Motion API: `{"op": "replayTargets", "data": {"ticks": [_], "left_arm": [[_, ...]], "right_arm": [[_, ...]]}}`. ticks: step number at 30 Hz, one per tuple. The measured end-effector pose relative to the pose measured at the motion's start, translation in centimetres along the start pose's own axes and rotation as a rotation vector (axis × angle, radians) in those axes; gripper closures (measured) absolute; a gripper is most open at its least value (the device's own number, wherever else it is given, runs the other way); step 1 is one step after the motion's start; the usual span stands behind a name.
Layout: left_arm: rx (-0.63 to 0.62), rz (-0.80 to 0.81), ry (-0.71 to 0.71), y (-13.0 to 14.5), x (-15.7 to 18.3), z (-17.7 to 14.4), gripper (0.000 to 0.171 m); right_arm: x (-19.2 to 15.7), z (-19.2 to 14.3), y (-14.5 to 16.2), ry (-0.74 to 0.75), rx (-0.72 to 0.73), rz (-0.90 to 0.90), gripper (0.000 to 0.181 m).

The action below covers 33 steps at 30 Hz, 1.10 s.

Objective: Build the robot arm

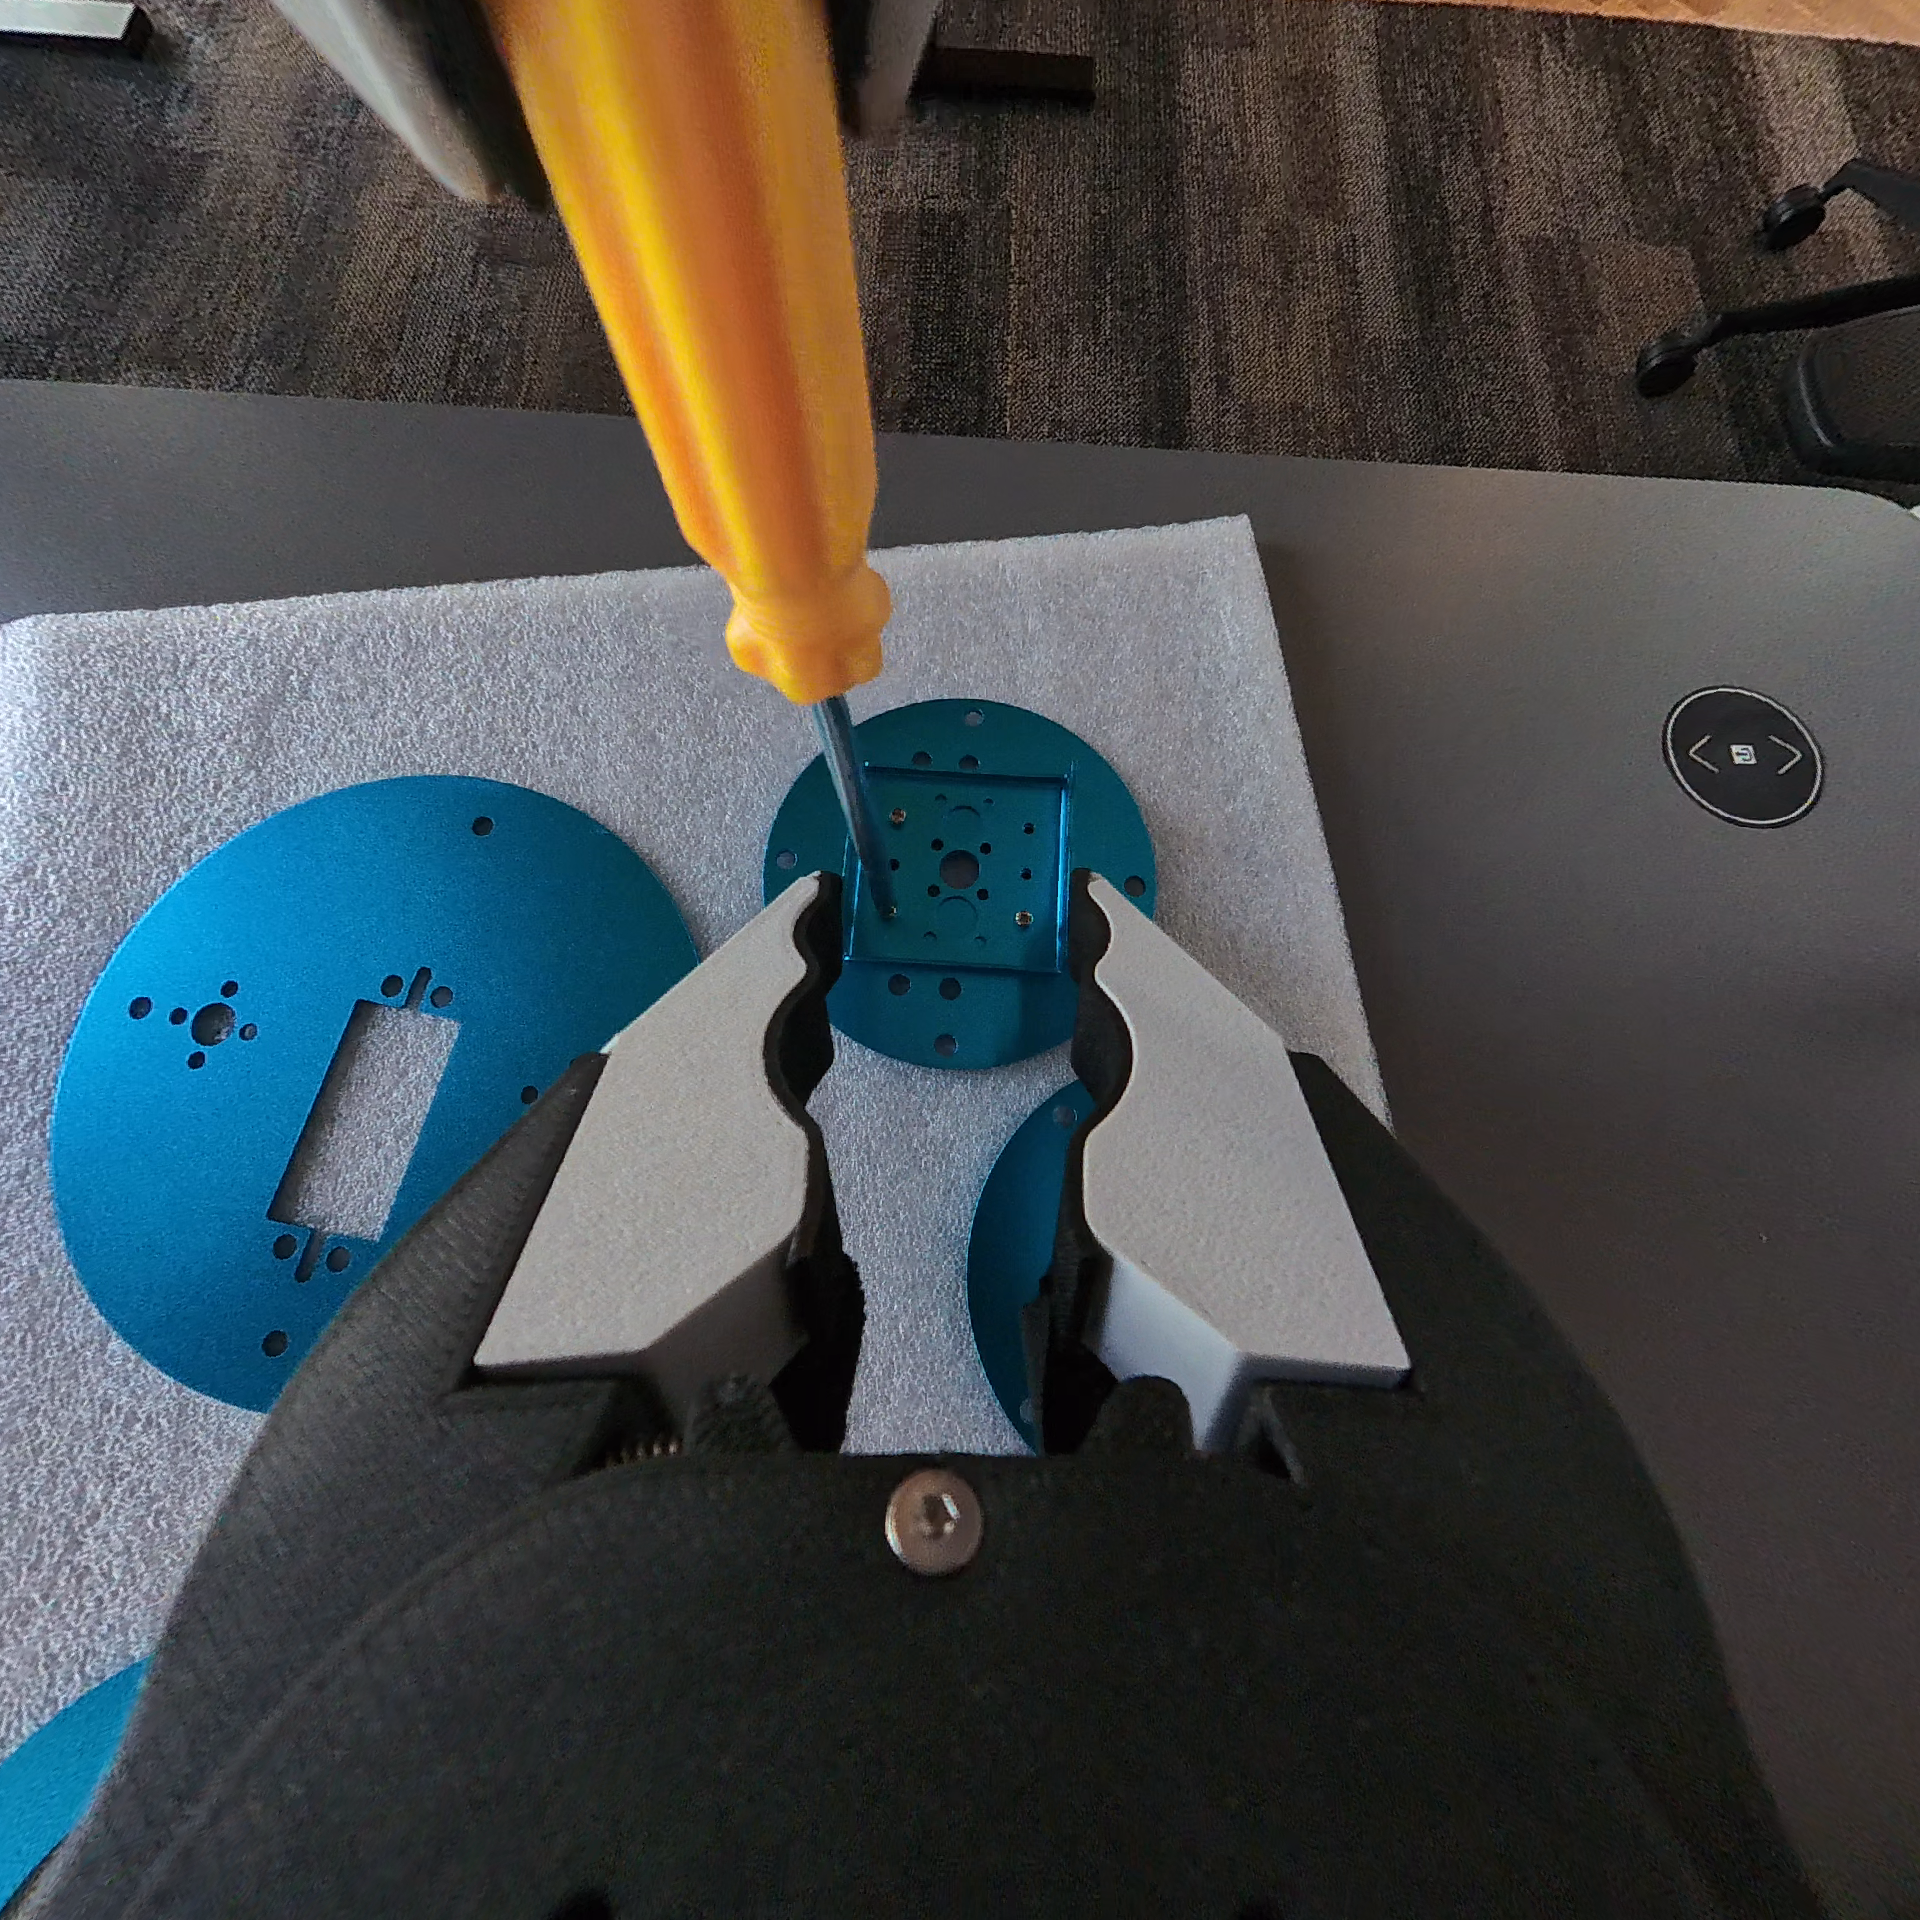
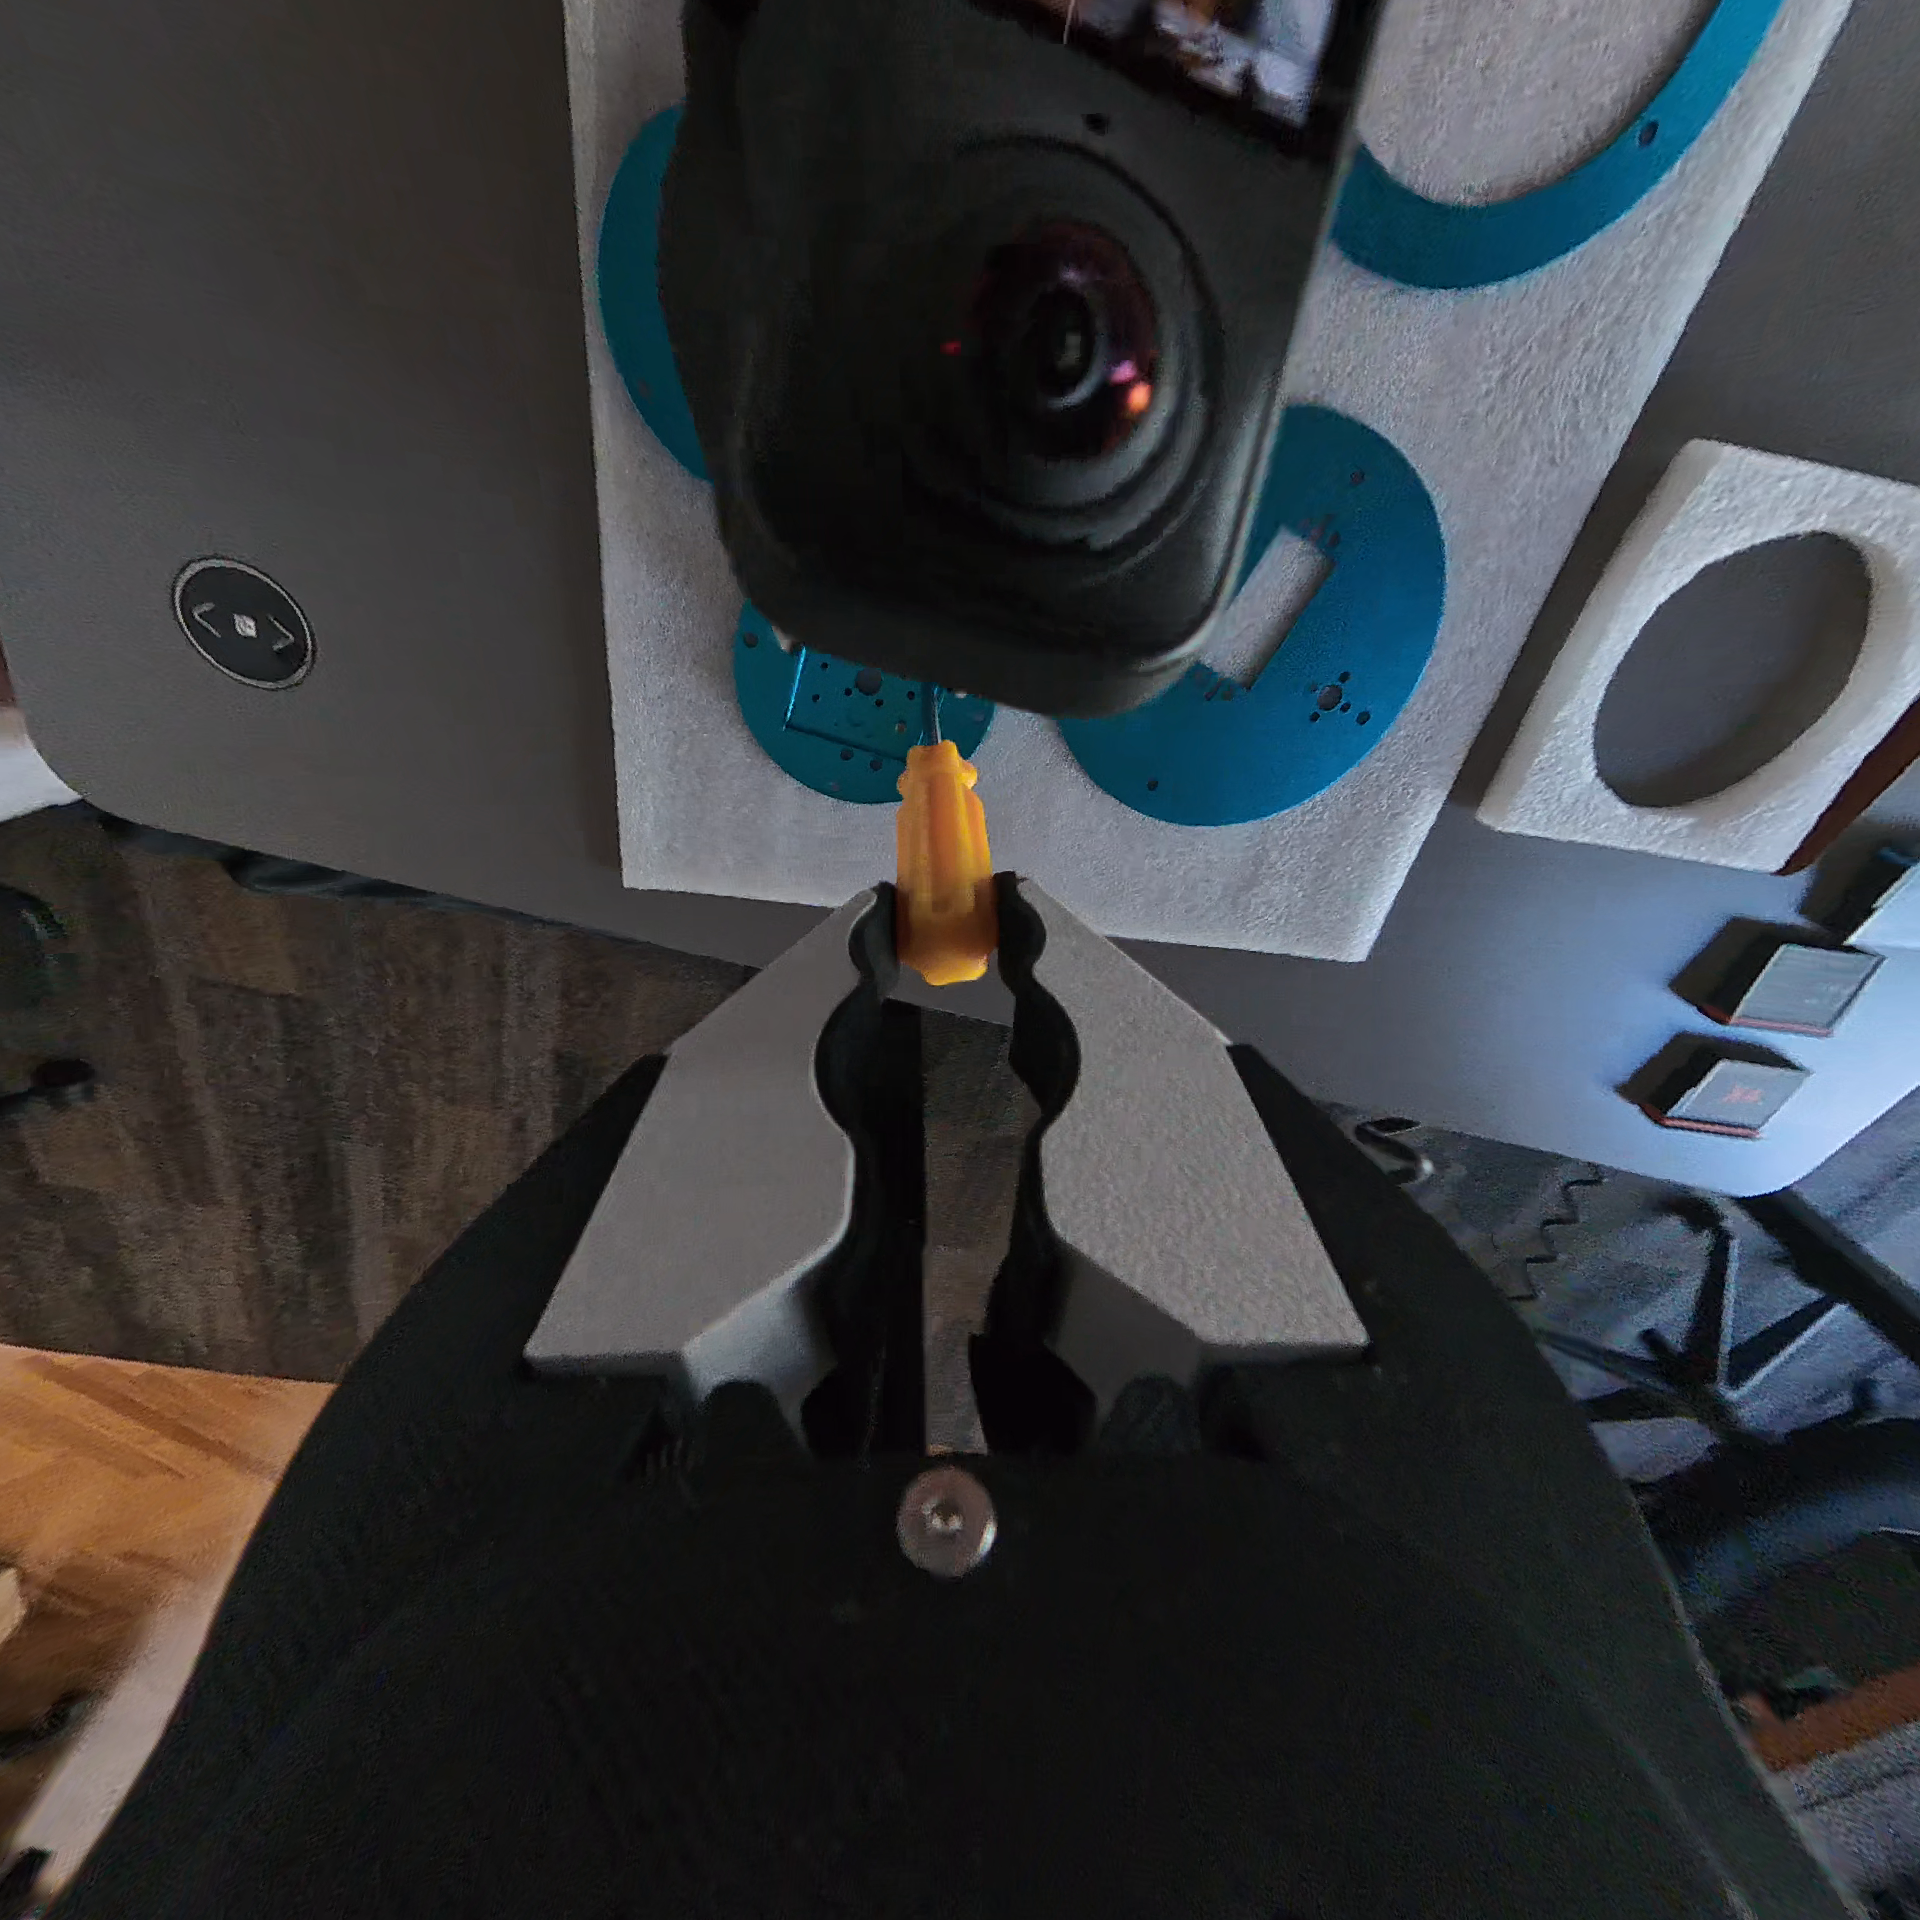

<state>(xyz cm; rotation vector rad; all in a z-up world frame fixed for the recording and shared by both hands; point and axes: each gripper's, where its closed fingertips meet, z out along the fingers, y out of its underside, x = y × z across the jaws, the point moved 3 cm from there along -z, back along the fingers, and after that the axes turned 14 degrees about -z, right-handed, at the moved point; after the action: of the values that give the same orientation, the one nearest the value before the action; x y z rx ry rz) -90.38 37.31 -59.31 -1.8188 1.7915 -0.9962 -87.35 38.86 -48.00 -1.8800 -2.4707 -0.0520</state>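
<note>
Two white fingers of the left gripper (image 1: 951, 888) clamp the square bracket (image 1: 961, 868) on a small blue disc (image 1: 961, 1023); the yellow screwdriver (image 1: 717, 343) descends from 12 o'clock, tip in the bracket's 8 o'clock screw; a larger slotted blue plate (image 1: 249, 1101) lies at 9 o'clock on white foam (image 1: 416, 686).

From the right wrist, the right gripper (image 2: 940, 914) is closed on the screwdriver's handle (image 2: 935, 873); the disc (image 2: 821, 764) sits at 12 o'clock, below the other gripper's camera (image 2: 997, 343).

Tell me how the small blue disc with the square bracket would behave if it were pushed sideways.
The small blue disc looks like thin flat metal, so probably stiff and light. Lying flat on the textured white foam sheet, it would likely drag, not roll or tip.
</note>
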Motion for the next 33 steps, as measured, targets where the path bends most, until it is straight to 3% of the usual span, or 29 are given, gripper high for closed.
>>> {"op": "replayTargets", "data": {"ticks": [5, 9, 14, 20, 27, 29, 33], "left_arm": [[-0.006, -0.003, -0.003, 0.0, 0.0, 0.0, 0.128], [-0.007, -0.003, -0.007, 0.0, 0.0, 0.0, 0.129], [-0.007, -0.004, -0.010, 0.0, 0.0, 0.0, 0.129], [-0.006, -0.005, -0.007, -0.1, 0.0, 0.0, 0.129], [-0.009, -0.021, -0.014, -0.2, 0.0, 0.0, 0.128], [-0.002, -0.036, 0.010, -0.4, 0.3, -0.3, 0.119], [0.199, -0.093, 0.080, -2.9, 0.2, -2.9, 0.119]], "right_arm": [[0.1, 0.0, 0.1, -0.038, -0.004, 0.250, 0.163], [0.3, 0.0, -0.2, -0.070, 0.014, 0.572, 0.163], [0.5, 0.1, 0.0, -0.097, 0.056, 0.804, 0.163], [-0.2, 0.3, -0.8, -0.068, 0.007, 0.582, 0.163], [0.3, 0.4, -0.4, -0.116, 0.016, 0.815, 0.163], [0.2, 0.4, -0.4, -0.110, 0.015, 0.809, 0.163], [0.2, 0.4, -0.5, -0.094, 0.016, 0.807, 0.163]]}}
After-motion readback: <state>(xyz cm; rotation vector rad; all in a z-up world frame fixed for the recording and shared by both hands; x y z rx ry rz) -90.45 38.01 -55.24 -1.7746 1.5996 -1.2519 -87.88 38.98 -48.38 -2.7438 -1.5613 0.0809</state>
